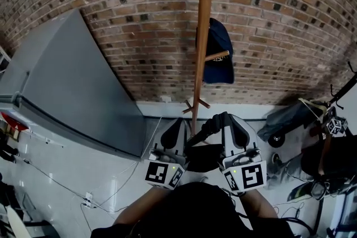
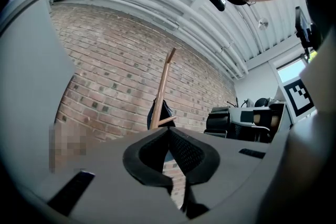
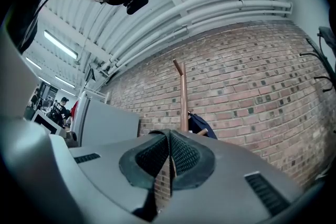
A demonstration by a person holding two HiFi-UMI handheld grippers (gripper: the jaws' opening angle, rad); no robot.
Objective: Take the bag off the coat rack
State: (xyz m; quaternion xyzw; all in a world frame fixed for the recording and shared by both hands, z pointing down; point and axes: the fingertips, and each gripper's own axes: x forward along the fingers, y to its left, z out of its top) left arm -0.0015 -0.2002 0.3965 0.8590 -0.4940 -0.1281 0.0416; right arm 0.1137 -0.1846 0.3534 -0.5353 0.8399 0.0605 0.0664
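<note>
**Holding two shut claws in front of one hanging bag**

Counting first: there are two claws, one coat rack and one bag. The left claw (image 1: 180, 121) and the right claw (image 1: 227, 116) are side by side at the bottom of the head view, each with its cube of square markers. In the left gripper view, the pads of the left claw (image 2: 168, 131) meet at the tip and there is nothing between them. In the right gripper view, the right claw (image 3: 169, 134) is pressed together in the same way and is also empty.

The tall, thin, brown wooden coat rack (image 1: 203, 36) stands in front of the red-brown brick wall (image 1: 279, 19). I can see three short wooden pegs on it: one higher peg (image 1: 218, 56) and two lower ones that cross near the foot of the pole.

The dark blue fabric bag (image 1: 218, 58) hangs on the higher peg, on the right side of the pole and close to the wall. It is beyond both claws and well apart from them; neither claw touches it. In the left gripper view the bag (image 2: 159, 112) appears just above the closed tips, and in the right gripper view the bag (image 3: 201, 126) is a little to the right of them.

One large grey flat-sided cabinet (image 1: 72, 81) stands to the left, on the white floor (image 1: 72, 170).
</note>
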